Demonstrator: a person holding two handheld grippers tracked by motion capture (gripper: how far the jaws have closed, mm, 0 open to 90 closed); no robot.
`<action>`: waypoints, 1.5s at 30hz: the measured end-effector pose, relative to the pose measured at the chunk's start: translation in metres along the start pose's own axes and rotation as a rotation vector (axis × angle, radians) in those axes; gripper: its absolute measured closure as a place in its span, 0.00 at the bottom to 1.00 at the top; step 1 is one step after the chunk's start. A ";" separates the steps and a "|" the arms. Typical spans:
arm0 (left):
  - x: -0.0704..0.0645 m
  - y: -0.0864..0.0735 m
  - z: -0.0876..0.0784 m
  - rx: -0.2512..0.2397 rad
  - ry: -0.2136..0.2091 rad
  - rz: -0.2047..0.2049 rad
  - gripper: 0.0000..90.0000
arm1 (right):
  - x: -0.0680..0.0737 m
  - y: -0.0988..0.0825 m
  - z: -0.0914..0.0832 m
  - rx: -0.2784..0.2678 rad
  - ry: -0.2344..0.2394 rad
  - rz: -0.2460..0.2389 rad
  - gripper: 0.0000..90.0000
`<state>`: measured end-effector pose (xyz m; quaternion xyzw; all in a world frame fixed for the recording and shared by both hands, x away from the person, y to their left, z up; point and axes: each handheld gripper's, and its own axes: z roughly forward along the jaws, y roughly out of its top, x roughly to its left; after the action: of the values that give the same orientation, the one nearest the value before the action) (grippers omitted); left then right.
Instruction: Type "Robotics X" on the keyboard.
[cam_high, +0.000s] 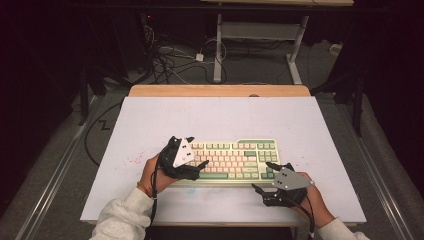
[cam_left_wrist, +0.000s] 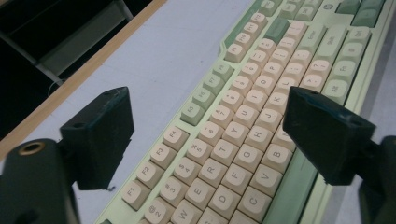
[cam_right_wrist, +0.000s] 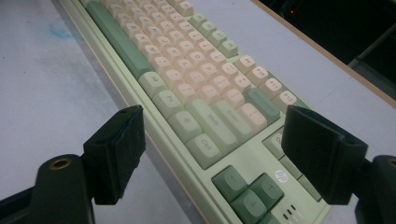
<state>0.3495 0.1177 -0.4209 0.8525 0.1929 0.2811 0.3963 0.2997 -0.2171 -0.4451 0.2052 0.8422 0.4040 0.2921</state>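
A cream and green keyboard (cam_high: 235, 157) lies across the middle of the white table top (cam_high: 220, 115). My left gripper (cam_high: 196, 151) hovers over the keyboard's left end, open, its jaws straddling the letter keys (cam_left_wrist: 233, 135); nothing is between them. My right gripper (cam_high: 264, 176) is at the keyboard's front right corner, also open. In the right gripper view its jaws stand on either side of the keyboard's front edge, near the Ctrl key (cam_right_wrist: 205, 144) and the green arrow keys (cam_right_wrist: 247, 186). A hand holds each gripper, coming in from the bottom edge.
A wooden strip (cam_high: 220, 90) runs along the table's far edge. Behind it, cables (cam_high: 165, 60) lie on the floor and a white desk frame (cam_high: 218, 50) stands. Faint red specks (cam_high: 132, 160) mark the surface left of the keyboard.
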 end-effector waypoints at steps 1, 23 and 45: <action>0.000 -0.001 -0.001 -0.002 0.003 -0.001 0.18 | 0.000 0.000 0.000 0.000 -0.001 0.001 0.25; -0.002 -0.039 -0.042 0.013 0.056 -0.007 0.18 | -0.008 0.003 -0.004 -0.005 0.083 0.046 0.96; -0.008 -0.080 -0.065 0.063 0.117 -0.094 0.18 | -0.010 0.046 0.042 0.047 0.095 0.035 1.00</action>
<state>0.2936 0.1994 -0.4520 0.8368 0.2640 0.3052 0.3700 0.3401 -0.1728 -0.4264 0.2073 0.8605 0.3987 0.2398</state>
